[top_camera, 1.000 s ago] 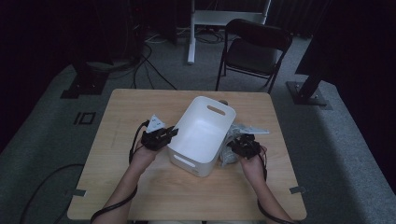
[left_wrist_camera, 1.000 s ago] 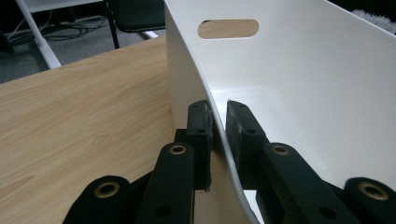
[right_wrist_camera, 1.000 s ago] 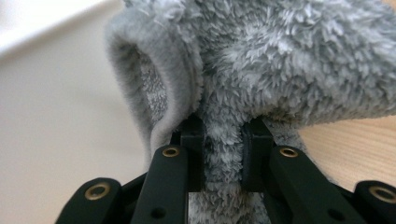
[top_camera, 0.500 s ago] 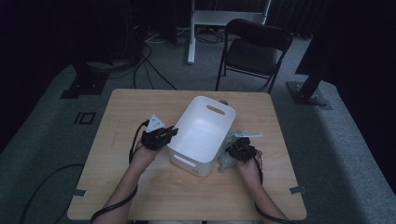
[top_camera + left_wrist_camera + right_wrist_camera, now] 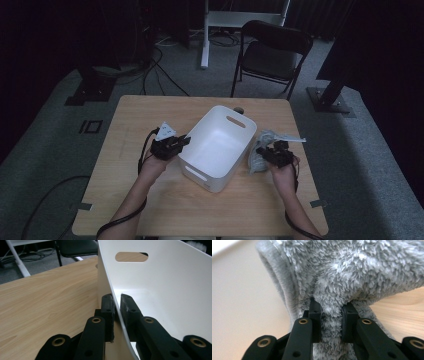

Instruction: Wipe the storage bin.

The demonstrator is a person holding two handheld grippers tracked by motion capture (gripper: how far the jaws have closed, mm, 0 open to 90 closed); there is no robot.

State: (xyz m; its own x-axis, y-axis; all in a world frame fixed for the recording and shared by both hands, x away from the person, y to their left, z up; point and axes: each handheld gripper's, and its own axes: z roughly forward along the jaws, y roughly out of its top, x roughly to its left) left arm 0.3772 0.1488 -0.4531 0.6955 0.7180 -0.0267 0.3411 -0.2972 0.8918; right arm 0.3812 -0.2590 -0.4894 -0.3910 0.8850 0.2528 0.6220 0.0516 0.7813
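Your grey fluffy cloth [image 5: 352, 272] runs off the right gripper view's top and right edges, and the white bin [image 5: 162, 290] is cut off likewise in the left gripper view.

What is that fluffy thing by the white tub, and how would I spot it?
Find the wooden table, then the white tub at its middle. Beside the tub lies a grey fleecy cloth, pinched by the right gripper: the only soft, crumpled thing there.

1. My left tongs [image 5: 117, 305] have matte black jaws with brass-ringed pivot holes.
2. My right tongs [image 5: 331, 312] are built the same, black with brass eyelets.
3. A grey three-cornered plate [image 5: 165, 132] tops the left one.
4. Black cables [image 5: 125, 217] trail along my bare forearms.
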